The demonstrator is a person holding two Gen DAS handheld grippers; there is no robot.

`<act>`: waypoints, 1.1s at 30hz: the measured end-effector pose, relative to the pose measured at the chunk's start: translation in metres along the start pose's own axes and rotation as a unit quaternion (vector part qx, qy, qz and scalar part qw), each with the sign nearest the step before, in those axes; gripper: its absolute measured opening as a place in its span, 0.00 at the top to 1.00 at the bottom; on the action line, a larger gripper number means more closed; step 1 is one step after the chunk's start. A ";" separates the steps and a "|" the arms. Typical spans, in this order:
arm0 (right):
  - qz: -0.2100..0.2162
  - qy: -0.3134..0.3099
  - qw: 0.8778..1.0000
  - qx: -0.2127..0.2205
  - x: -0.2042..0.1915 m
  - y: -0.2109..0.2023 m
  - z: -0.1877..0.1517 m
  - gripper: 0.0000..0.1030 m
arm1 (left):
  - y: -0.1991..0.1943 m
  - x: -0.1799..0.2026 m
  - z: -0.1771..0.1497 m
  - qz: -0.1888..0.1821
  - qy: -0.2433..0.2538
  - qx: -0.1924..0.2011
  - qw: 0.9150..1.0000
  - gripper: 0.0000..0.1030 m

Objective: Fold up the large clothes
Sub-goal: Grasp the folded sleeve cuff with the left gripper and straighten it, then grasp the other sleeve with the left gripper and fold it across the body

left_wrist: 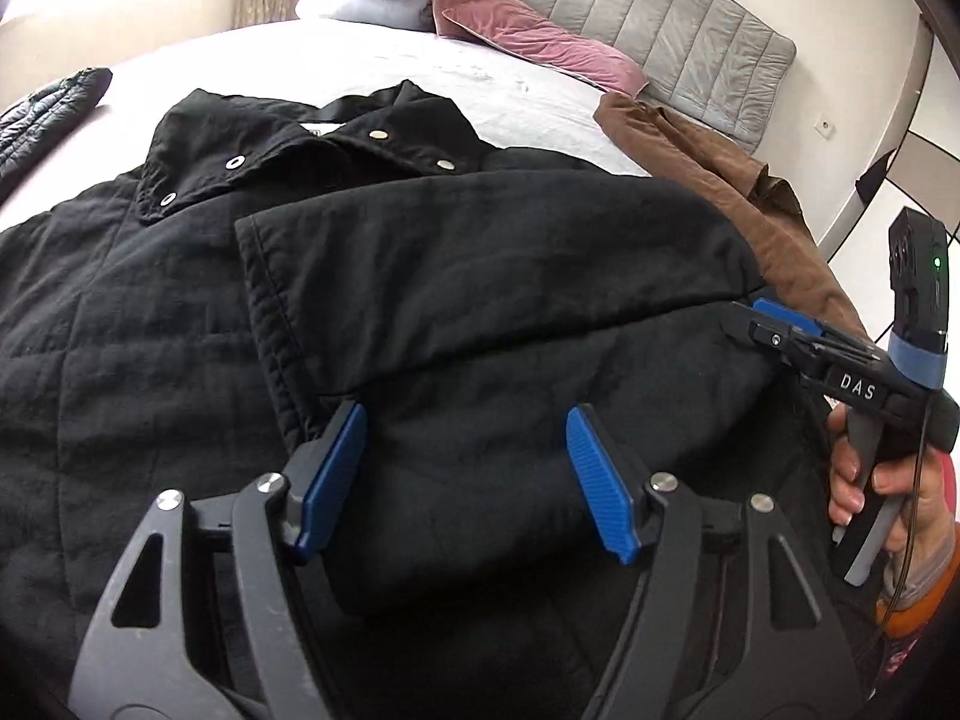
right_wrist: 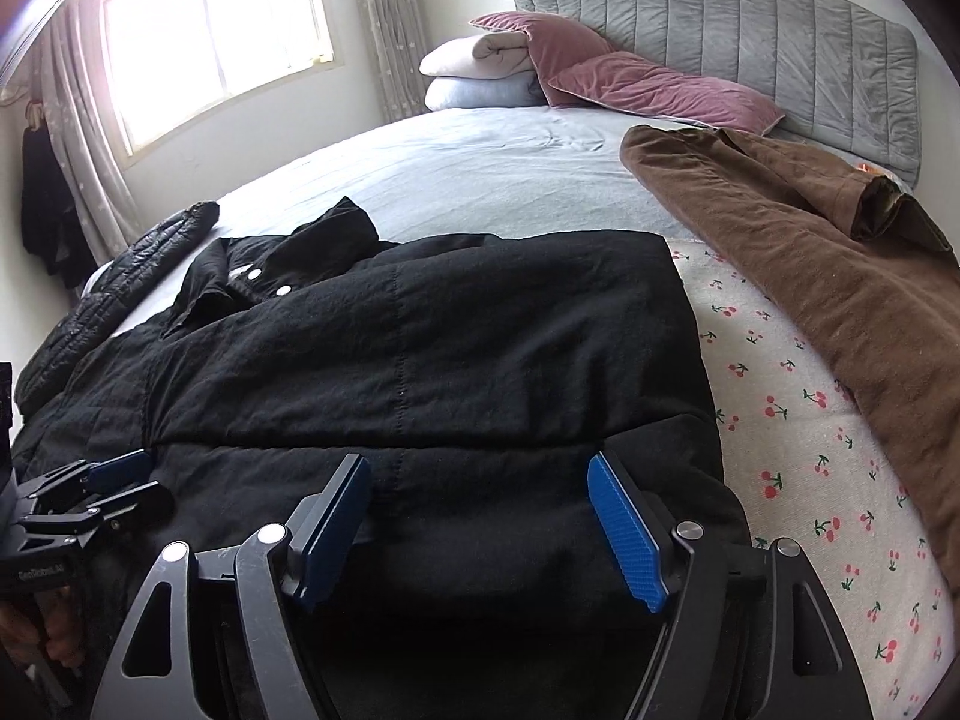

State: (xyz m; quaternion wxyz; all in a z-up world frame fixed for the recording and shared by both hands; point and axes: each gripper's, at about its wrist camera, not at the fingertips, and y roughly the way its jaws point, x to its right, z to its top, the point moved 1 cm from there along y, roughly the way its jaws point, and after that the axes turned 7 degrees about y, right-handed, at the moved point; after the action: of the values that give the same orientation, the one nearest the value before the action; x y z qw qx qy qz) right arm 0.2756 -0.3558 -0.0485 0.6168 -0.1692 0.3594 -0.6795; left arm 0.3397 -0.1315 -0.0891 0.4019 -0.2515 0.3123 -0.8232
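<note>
**Ana:** Left wrist view first: the left gripper (left_wrist: 465,480) is hanging with its jaws spread wide and nothing between them. The black jacket (left_wrist: 180,360) is lying flat on the bed (left_wrist: 480,78), directly under and ahead of the claw, collar (left_wrist: 288,144) pointing away toward the headboard (left_wrist: 690,24). One sleeve (left_wrist: 480,258) is lying folded across the chest.

**Ben:** And the right gripper (left_wrist: 780,330) is showing at the jacket's right edge, a hand (left_wrist: 888,498) wrapping its handle. I'm not making out its jaws well from this side.

**Ana:** Right wrist view is settling that: the right gripper (right_wrist: 480,528) is also standing open, holding nothing, hovering over the near hem. The jacket's long axis is running away from both claws, hem near, collar far.

**Ben:** The left gripper (right_wrist: 120,480) is sitting low at the left, over the unfolded side, so I'm guessing it is the nearer one for the other sleeve. A brown garment (right_wrist: 810,276) is lying well apart on the right.
</note>
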 end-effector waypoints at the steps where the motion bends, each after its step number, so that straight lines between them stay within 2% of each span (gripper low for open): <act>1: -0.001 0.000 1.000 -0.002 -0.001 -0.003 0.000 0.26 | -0.004 0.001 0.001 0.003 0.000 -0.004 1.000 0.30; 4: -0.007 0.006 1.000 -0.012 -0.006 -0.017 0.002 0.26 | -0.022 0.002 0.003 0.014 -0.008 -0.017 1.000 0.24; 5: -0.011 0.010 1.000 -0.014 -0.007 -0.023 0.002 0.26 | -0.031 0.002 0.002 0.024 -0.010 -0.019 0.999 0.18; 6: -0.013 0.016 1.000 -0.017 -0.009 -0.031 0.003 0.26 | -0.040 0.002 0.000 0.035 -0.013 -0.020 0.999 0.16; 10: -0.002 0.033 0.999 -0.017 -0.018 -0.070 0.002 0.26 | -0.084 -0.006 -0.016 0.076 -0.025 -0.024 0.997 0.16; 13: 0.001 0.044 0.999 -0.023 -0.028 -0.102 -0.002 0.21 | -0.118 -0.018 -0.031 0.103 -0.046 -0.037 0.993 0.14; 16: 0.000 0.051 0.998 -0.038 -0.039 -0.127 -0.009 0.18 | -0.152 -0.030 -0.046 0.113 -0.081 -0.042 0.989 0.07; 23: -0.008 0.030 0.998 -0.056 -0.071 -0.161 -0.044 0.14 | -0.222 -0.069 -0.077 0.127 -0.152 -0.032 0.980 0.06; 27: 0.003 0.026 0.998 -0.050 -0.084 -0.163 -0.065 0.13 | -0.257 -0.099 -0.101 0.151 -0.187 -0.025 0.970 0.06; 29: -0.003 0.015 0.998 -0.062 -0.089 -0.157 -0.072 0.13 | -0.273 -0.118 -0.114 0.160 -0.210 -0.023 0.964 0.06; 33: 0.001 -0.032 0.999 -0.039 -0.102 -0.165 -0.075 0.13 | -0.305 -0.167 -0.148 0.144 -0.278 -0.001 0.950 0.06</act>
State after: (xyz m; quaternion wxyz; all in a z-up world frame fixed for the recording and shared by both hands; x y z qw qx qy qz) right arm 0.1254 -0.2402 0.0366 0.6215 -0.2150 0.3657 -0.6586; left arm 0.1792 0.1984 0.0011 0.5868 -0.4230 0.2218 -0.6539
